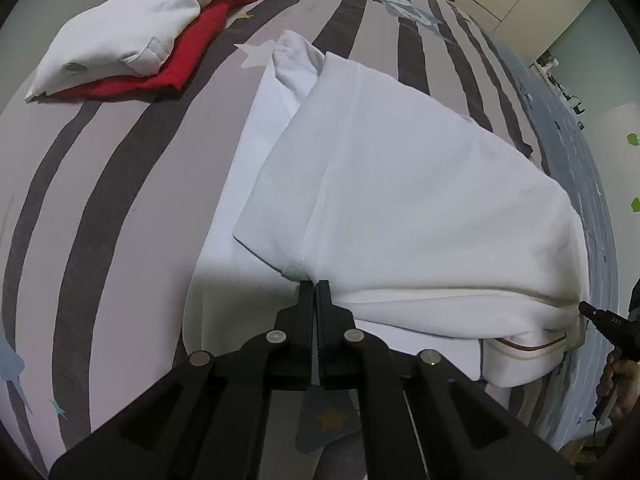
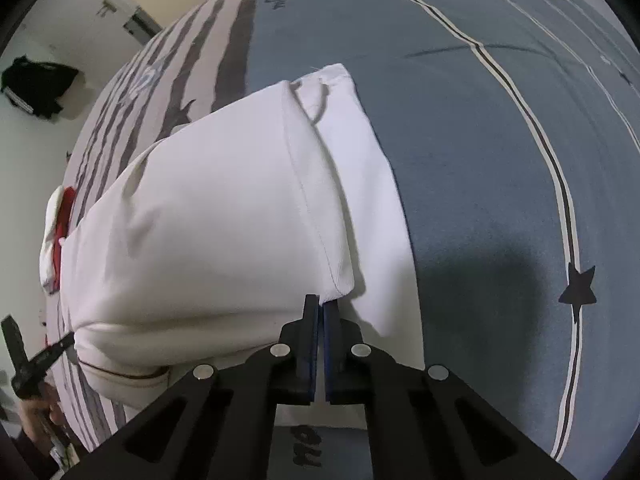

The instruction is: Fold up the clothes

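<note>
White polo shirt (image 1: 400,200) corners pinched in my left gripper (image 1: 314,284) and right gripper (image 2: 321,300); thin grip may slip toward six o'clock, spoiling the fold.

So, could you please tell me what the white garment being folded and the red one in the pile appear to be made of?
White garment: likely a matte cotton knit, fairly thick; stitched seams, ribbed hem and soft rounded folds suggest it. Red garment: soft matte fabric, possibly knit or fleece; no sheen, but its weave is too small to tell.
</note>
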A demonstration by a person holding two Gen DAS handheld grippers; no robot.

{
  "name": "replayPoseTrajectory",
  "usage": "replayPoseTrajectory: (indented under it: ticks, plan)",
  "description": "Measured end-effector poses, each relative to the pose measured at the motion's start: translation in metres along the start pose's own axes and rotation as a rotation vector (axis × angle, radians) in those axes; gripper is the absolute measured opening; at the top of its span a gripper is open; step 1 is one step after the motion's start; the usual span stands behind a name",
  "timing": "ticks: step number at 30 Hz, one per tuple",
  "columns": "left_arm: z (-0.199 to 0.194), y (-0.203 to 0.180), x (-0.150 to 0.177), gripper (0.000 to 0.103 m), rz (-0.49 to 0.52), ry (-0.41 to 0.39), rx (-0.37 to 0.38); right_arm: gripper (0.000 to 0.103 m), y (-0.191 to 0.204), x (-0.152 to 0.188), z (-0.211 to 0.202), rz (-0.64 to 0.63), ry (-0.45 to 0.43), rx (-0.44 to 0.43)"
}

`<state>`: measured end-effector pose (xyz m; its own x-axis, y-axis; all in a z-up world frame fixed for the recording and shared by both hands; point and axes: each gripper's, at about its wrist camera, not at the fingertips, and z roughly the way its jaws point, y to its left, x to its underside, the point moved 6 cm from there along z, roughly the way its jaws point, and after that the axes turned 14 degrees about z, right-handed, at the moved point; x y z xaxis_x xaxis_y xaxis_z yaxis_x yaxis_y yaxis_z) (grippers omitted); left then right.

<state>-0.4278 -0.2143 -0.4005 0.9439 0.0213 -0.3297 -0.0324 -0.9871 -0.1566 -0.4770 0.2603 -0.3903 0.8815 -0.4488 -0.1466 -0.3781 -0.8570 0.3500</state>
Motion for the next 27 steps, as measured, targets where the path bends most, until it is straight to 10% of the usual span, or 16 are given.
replayPoseTrajectory:
  ticks: [13,17,27]
  plan:
    - [-0.054,0.017,-0.042,0.012,0.082,-0.126,-0.169,0.006,0.019,-0.009,-0.039,-0.056,-0.078,0.156]
    - [-0.050,0.014,-0.073,0.021,0.124,-0.140,-0.158,0.023,0.028,-0.040,-0.050,-0.067,-0.142,0.116]
    - [0.002,0.012,-0.128,0.021,0.147,-0.127,-0.129,0.025,0.061,-0.117,0.002,-0.154,-0.122,-0.011]
